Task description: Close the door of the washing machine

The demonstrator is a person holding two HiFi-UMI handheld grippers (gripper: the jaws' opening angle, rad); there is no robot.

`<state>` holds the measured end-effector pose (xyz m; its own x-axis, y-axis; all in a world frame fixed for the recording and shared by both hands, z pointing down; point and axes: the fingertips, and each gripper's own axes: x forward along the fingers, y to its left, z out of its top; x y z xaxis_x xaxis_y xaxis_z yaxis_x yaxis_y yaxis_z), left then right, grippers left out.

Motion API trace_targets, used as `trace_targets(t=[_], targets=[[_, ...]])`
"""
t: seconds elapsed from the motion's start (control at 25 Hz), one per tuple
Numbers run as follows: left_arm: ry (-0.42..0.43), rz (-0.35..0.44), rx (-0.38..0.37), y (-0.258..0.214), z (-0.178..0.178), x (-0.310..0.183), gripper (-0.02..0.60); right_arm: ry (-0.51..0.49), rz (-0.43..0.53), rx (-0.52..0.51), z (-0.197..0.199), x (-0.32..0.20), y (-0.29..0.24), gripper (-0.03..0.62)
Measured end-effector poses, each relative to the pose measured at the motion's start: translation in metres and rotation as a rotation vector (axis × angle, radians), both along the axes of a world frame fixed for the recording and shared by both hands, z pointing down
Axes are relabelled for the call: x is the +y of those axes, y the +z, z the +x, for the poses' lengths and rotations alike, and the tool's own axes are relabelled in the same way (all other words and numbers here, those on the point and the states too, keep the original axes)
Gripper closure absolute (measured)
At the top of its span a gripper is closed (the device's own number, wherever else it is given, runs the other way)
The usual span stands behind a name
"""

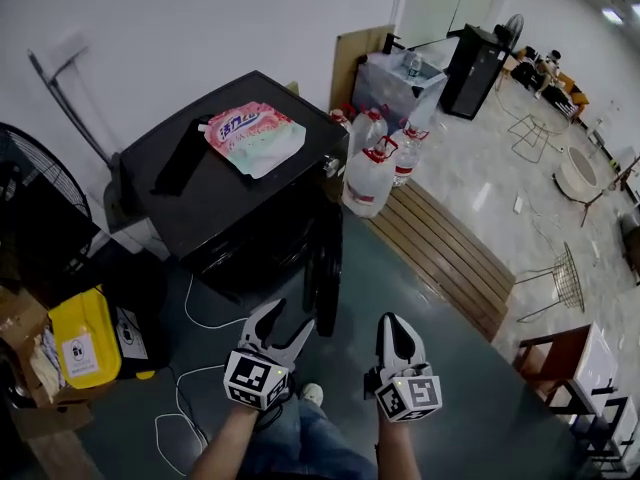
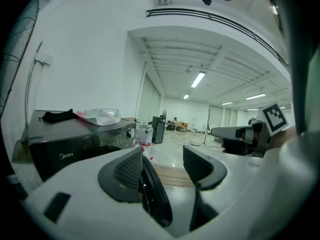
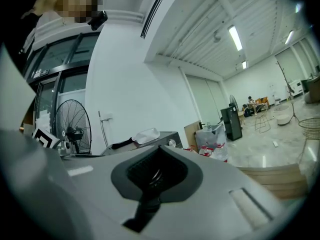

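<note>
A: While the black washing machine stands against the white wall, its round door is swung well out from the front, seen edge-on from the head view; what lies on top of it?

B: A pink-and-white pouch lies flat on the lid; a black cloth lies just beside it on the left; both are well apart from the door

A: And the two grippers?

B: Both are held low in front of the machine, near the door's lower end; the left gripper is just left of the door with its jaws spread apart; in the left gripper view the door's dark rim runs up through the gap, close against the ribbed left pad; whether rim and pad touch cannot be told, and nothing is clamped; the right gripper sits to the door's right, apart from it, with its jaws pressed together on nothing

A: What surrounds the machine?

B: Clear water jugs with red caps cluster at its right side, next to a slatted wooden bench on the pale tiled floor; a yellow bin stands at the lower left, with a black fan near the wall above it; a white cable loops over the dark floor in front of the machine, near the person's jeans and shoe
</note>
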<state>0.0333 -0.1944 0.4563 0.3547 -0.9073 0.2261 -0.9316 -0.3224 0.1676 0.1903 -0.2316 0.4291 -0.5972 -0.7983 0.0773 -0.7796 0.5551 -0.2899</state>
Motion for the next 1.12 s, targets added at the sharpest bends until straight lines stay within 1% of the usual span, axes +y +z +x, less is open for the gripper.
trace_targets(t=[0.12, 0.32, 0.48, 0.64, 0.72, 0.8, 1.0, 1.12], targets=[[0.009, -0.023, -0.024, 0.017, 0.003, -0.009, 0.341, 0.0, -0.013, 0.012, -0.002, -0.009, 0.01, 0.583], [0.017, -0.075, -0.084, 0.061, 0.016, -0.022, 0.341, 0.002, -0.05, 0.027, -0.004, -0.018, 0.039, 0.583], [-0.011, -0.11, -0.098, 0.109, 0.033, -0.028, 0.341, 0.001, -0.072, 0.033, -0.004, -0.025, 0.071, 0.583], [-0.042, -0.134, -0.159, 0.158, 0.048, -0.032, 0.341, -0.003, -0.091, 0.034, -0.007, -0.033, 0.108, 0.583], [-0.059, -0.15, -0.158, 0.183, 0.054, -0.032, 0.341, -0.006, -0.1, 0.034, -0.009, -0.035, 0.125, 0.583], [-0.074, -0.17, -0.139, 0.209, 0.06, -0.03, 0.342, -0.011, -0.106, 0.042, -0.011, -0.036, 0.14, 0.583], [-0.109, -0.247, -0.115, 0.266, 0.069, -0.032, 0.346, -0.014, -0.131, 0.055, -0.01, -0.036, 0.176, 0.583], [-0.123, -0.287, -0.105, 0.29, 0.074, -0.037, 0.374, -0.005, -0.144, 0.058, -0.007, -0.04, 0.186, 0.583]])
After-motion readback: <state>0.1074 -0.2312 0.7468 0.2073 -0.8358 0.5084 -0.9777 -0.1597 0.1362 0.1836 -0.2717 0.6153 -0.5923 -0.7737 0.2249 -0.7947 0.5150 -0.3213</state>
